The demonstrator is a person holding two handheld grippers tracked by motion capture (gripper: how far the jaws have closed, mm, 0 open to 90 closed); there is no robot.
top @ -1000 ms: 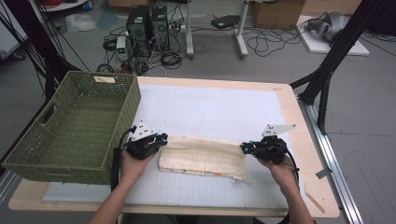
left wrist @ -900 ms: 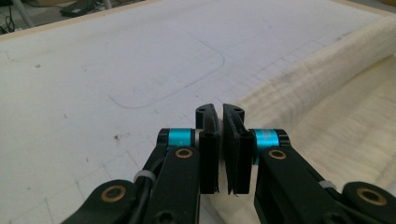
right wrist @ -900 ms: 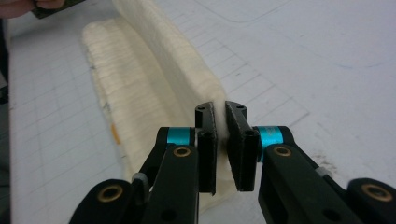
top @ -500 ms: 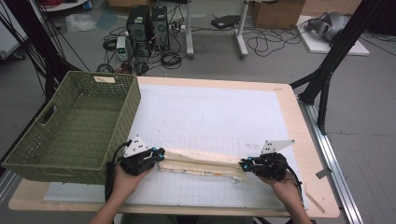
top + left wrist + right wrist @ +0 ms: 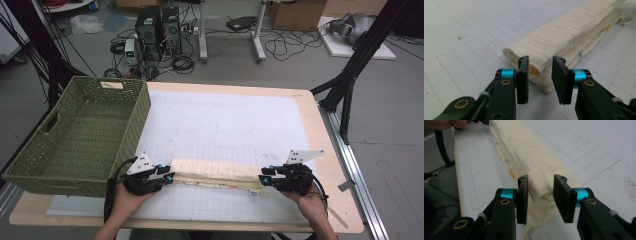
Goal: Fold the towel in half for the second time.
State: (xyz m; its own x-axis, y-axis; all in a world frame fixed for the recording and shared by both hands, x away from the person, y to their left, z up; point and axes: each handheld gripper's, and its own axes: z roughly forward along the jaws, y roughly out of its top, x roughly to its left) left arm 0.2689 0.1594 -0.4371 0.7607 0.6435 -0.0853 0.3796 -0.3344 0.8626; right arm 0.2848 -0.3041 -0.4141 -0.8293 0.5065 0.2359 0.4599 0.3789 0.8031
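Cables litter the floor behind the counter (image 5: 320, 130), where a folded cloth (image 5: 215, 172) lies near its front edge. Left hand-held gripper (image 5: 169, 175) and right hand-held gripper (image 5: 262, 179) have just been opening, jaws astride its ends without pressing: fold released, I judge; next, regrip toward the basket (image 5: 75, 140).

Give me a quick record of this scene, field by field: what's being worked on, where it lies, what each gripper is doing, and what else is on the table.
work item: folded cream cloth, a long narrow bundle
place: near edge of the white grid mat
left gripper: at the cloth's left end, fingers just opened, not pressing it
right gripper: at the cloth's right end, fingers just opened, cloth end between them, loose
also on table: green woven basket, left side
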